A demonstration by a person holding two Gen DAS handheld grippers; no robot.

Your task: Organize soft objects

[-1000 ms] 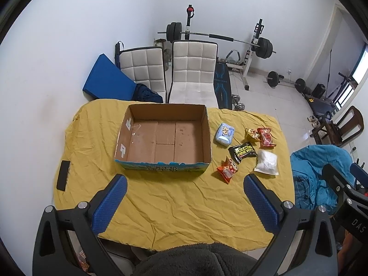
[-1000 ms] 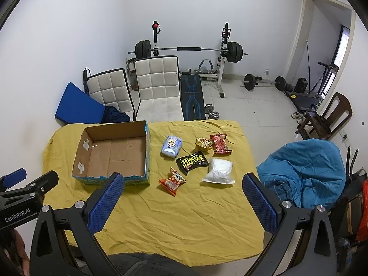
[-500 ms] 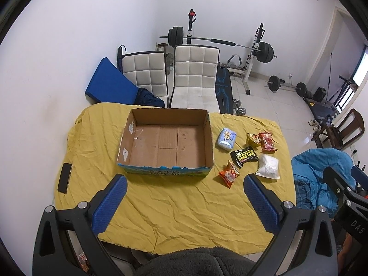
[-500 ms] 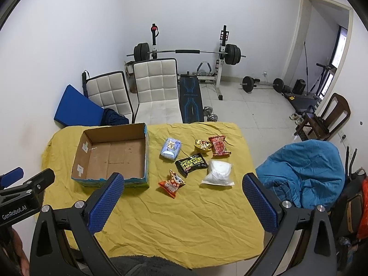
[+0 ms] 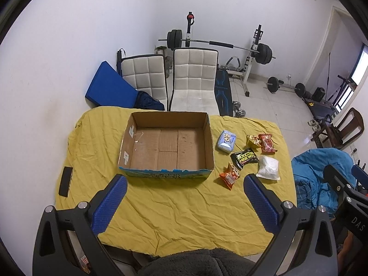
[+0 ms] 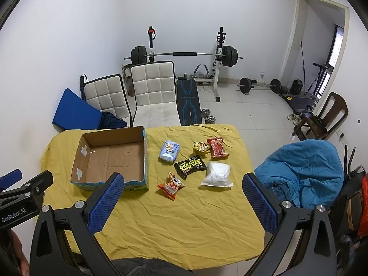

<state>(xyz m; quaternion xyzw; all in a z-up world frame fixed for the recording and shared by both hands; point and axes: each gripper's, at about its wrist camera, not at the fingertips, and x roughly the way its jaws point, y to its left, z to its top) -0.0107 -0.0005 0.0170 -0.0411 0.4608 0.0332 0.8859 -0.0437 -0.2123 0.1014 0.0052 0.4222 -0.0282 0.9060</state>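
An empty cardboard box point(image 5: 165, 148) point(image 6: 110, 158) sits on the yellow-covered table point(image 5: 184, 207) point(image 6: 184, 218). Right of it lie several soft packets: a pale blue pack point(image 5: 226, 140) point(image 6: 169, 151), a black wipes pack point(image 5: 244, 159) point(image 6: 190, 166), an orange snack bag point(image 5: 229, 176) point(image 6: 171, 185), a white bag point(image 5: 268, 168) point(image 6: 217, 174), a red packet point(image 5: 266, 143) point(image 6: 217, 148) and a yellow packet point(image 5: 252, 140) point(image 6: 200, 147). My left gripper point(image 5: 185, 203) is open and empty, high above the table's near side. My right gripper point(image 6: 184, 203) is open and empty, likewise high above it.
A black phone point(image 5: 65, 181) lies at the table's left edge. Two white chairs point(image 5: 194, 78) and a blue mat point(image 5: 108, 87) stand behind the table, with gym weights point(image 6: 181, 54) beyond. A blue beanbag point(image 6: 303, 172) sits right of the table.
Both grippers have risen and drawn back a little, so the table looks smaller and lower in each view. Nothing on the table has moved.
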